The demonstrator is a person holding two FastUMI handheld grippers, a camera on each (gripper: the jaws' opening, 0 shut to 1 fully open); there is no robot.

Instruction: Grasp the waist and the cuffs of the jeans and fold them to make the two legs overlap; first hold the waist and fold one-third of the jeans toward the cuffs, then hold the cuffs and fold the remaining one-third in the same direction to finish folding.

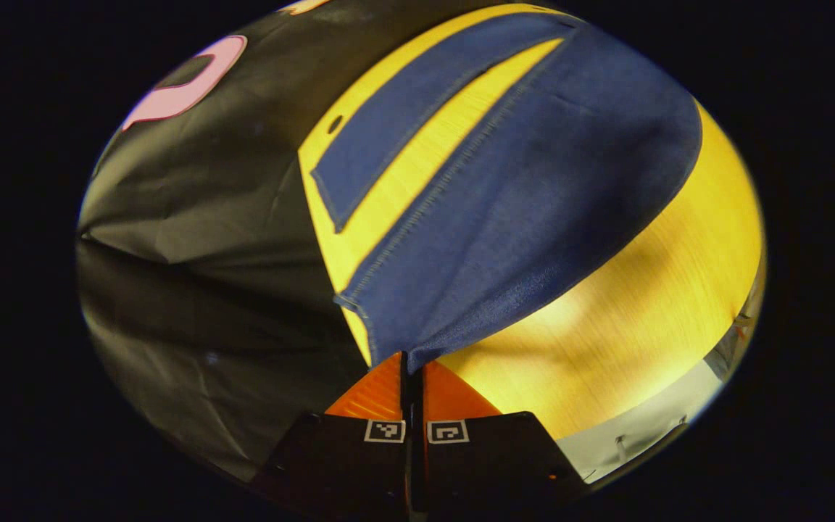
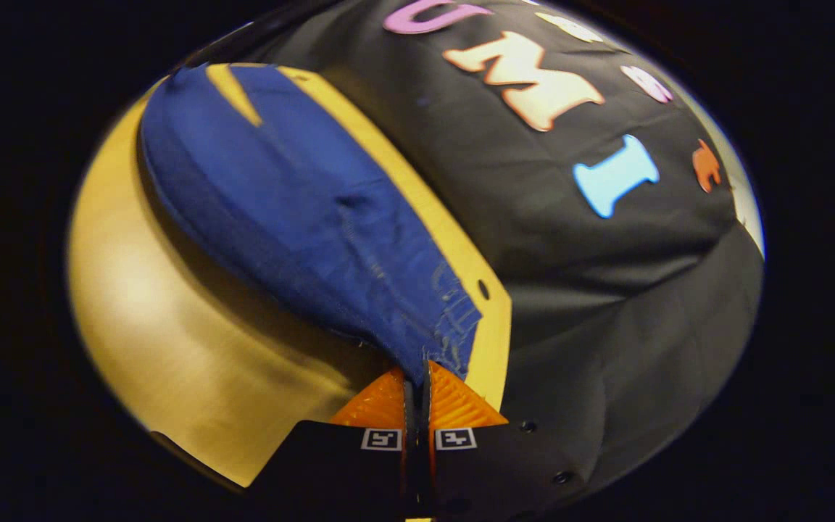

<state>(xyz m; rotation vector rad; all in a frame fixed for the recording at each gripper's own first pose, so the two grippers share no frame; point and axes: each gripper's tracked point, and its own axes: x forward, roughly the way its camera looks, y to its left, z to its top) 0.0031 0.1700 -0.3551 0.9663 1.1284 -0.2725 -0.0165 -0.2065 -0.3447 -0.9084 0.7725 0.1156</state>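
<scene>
Left gripper view shows the left gripper [image 1: 413, 370], with its ribbed orange fingers [image 1: 377, 395] pressed together on a corner of the dark blue denim jeans [image 1: 526, 203], the cloth rising out of the narrow slot between them and spreading away over the yellow wood-grain tabletop [image 1: 649, 304]. One leg lies apart from the main panel as a separate blue strip, with a wedge of bare table between the two, so the legs do not look overlapped yet. A stitched seam runs along the near edge of the broad panel toward the pinched corner. Right gripper view has the right gripper [image 2: 416, 377] likewise closed on denim, its orange fingers [image 2: 454, 402] nipping an edge with heavy stitching and a frayed look (whether that is the waistband or a cuff I cannot say for certain). From there the jeans stretch away along the far side of the table, close to its edge with the small round hole [image 2: 483, 289], and a slim yellow gap near the far end again shows the legs split. As a judgement, the task is at its first stage: both ends are gripped and the lengthwise fold that lays one leg on the other is just starting or under way. The two thirds-folds, waist toward cuffs and then cuffs over, remain to be done.
</scene>
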